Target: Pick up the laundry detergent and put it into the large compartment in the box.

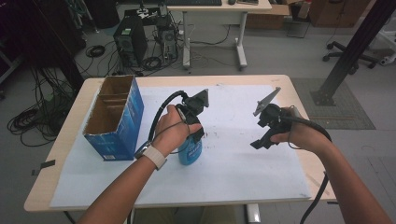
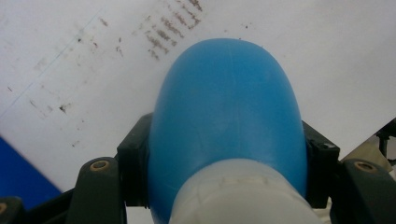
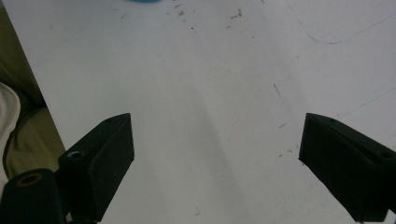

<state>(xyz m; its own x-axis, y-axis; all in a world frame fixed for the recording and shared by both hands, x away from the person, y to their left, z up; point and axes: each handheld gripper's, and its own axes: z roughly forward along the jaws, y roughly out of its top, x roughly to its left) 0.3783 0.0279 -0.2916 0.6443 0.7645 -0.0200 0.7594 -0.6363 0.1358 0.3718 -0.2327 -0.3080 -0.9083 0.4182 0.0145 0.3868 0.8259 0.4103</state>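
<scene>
Your left tongs (image 2: pixel 227 154) clamp the blue bottle (image 2: pixel 227 112), standing on the white sheet (image 1: pixel 243 158) directly beneath them; your right tongs (image 3: pixel 217 163) hang wide open, empty, well apart from it

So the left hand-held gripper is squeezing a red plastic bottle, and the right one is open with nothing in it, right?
Not quite: the rounded plastic bottle is blue, not red, as the left gripper view shows. The left hand-held gripper is squeezing it, and the right hand-held gripper is open and empty.
</scene>
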